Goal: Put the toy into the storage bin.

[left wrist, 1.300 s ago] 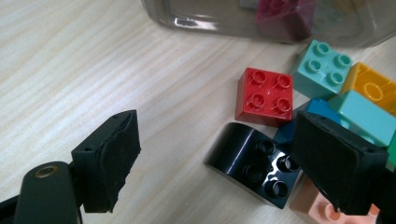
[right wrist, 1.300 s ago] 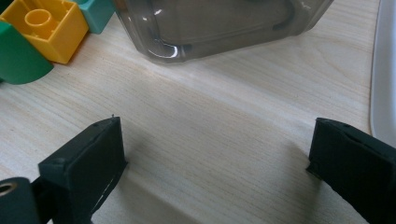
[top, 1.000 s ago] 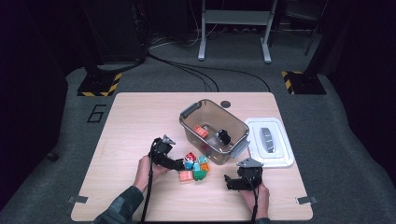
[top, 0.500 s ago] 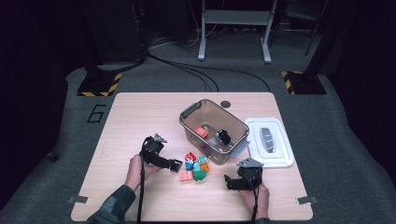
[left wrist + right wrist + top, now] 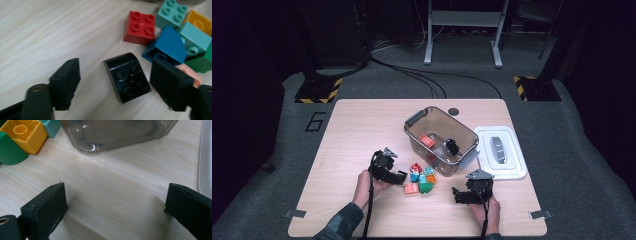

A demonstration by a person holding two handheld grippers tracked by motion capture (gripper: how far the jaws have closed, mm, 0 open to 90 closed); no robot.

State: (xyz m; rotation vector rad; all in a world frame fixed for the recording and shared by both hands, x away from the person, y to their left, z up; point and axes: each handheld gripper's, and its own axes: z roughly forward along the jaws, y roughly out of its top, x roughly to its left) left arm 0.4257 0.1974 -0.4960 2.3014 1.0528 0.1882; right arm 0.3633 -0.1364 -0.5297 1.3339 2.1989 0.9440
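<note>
— Black brick [image 5: 127, 76]: lying on the table [image 5: 362, 130], studs facing the camera in the left gripper view, between the jaws of the left gripper [image 5: 116, 86].

— Gripped?

— Not yet. Jaws just been closing, gaps on both sides, pads not touching.

— Neighbours?

— Red brick [image 5: 139, 27] at twelve o'clock, blue brick [image 5: 168, 46] at two, touching a salmon brick [image 5: 190, 73] behind the right-hand jaw.

— Right gripper [image 5: 115, 207]?

— Spread wide over bare wood. Clear bin [image 5: 117, 132] at twelve o'clock, yellow brick [image 5: 23, 133] and green brick [image 5: 10, 152] at ten.
</note>
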